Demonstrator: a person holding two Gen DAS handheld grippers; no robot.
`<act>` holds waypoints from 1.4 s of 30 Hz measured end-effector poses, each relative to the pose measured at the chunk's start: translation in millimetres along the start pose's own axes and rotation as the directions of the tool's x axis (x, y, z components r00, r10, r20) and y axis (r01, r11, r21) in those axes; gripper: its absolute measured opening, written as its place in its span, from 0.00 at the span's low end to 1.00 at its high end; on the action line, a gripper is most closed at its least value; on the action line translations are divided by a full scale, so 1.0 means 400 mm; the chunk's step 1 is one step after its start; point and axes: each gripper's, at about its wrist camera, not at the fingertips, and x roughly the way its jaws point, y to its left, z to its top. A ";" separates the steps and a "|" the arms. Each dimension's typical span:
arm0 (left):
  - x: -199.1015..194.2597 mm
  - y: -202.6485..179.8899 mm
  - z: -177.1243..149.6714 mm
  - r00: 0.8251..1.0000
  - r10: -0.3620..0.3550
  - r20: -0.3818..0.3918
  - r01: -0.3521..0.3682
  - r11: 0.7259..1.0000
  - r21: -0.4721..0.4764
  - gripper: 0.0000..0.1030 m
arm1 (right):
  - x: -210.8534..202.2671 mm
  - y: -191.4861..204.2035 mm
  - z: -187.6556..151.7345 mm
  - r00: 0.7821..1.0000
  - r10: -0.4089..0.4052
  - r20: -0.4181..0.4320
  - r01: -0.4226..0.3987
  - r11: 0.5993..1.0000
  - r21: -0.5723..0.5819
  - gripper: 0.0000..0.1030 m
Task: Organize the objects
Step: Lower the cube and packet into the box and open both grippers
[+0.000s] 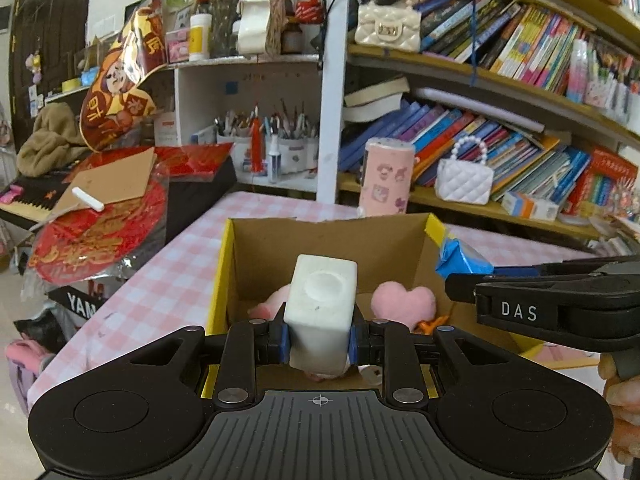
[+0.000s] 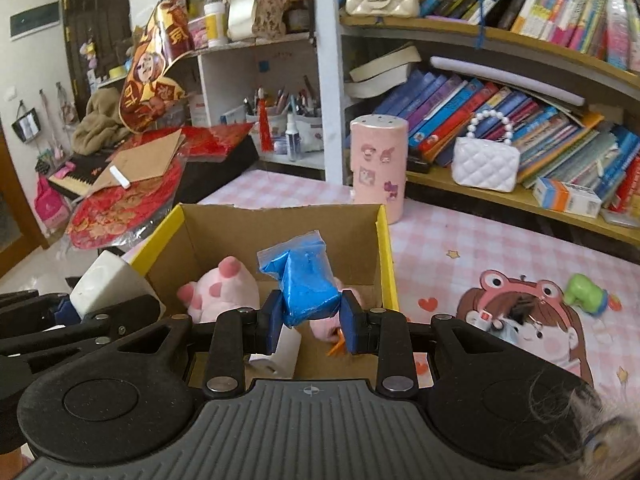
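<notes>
Left wrist view: your left gripper (image 1: 319,340) is clamped on a white rectangular block (image 1: 321,312) with a round dimple in its top face, the blue pads (image 1: 284,344) pressing its two sides. You hold it over the near half of the open cardboard box (image 1: 332,240), which has yellow outer walls and sits on the pink checked tablecloth (image 1: 168,276). Down inside the box lie a pink plush heart (image 1: 403,303) toward the right wall and part of a pink plush toy under the block. At the right edge your right gripper (image 1: 472,286) reaches in just above the box's right wall, carrying a blue bag (image 1: 464,262).

In the right wrist view your right gripper (image 2: 311,322) is clenched on that blue plastic-wrapped bag (image 2: 306,280), which stands up between the pads above the box interior. Beneath it you can see a pink spotted plush pig (image 2: 224,288) against the left side of the box floor, a white roll (image 2: 282,354) at the near edge, and a small orange piece (image 2: 336,346) beside the right pad. The white block (image 2: 106,284) shows at the box's near left corner, held by the left gripper (image 2: 60,312).

Beyond the box's far right corner a pink cylindrical container with stickers (image 2: 379,168) stands on the tablecloth. A green toy (image 2: 586,288) lies well off to the right, near the cartoon print (image 2: 520,320) on the cloth.
</notes>
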 end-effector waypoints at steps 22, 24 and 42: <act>0.149 -0.034 -0.036 0.986 0.079 -0.146 -0.066 0.994 0.089 0.24 | 0.189 0.026 -0.020 0.989 0.026 -0.143 -0.072 0.941 -0.330 0.27; 0.149 -0.036 -0.035 0.986 0.078 -0.145 -0.065 0.994 0.091 0.25 | 0.197 0.029 -0.019 0.987 0.030 -0.157 -0.081 0.940 -0.330 0.27; 0.070 -0.005 0.006 0.997 0.076 -0.009 -0.076 0.997 0.032 0.56 | 0.132 -0.002 0.019 0.996 0.010 -0.089 -0.027 0.982 -0.185 0.46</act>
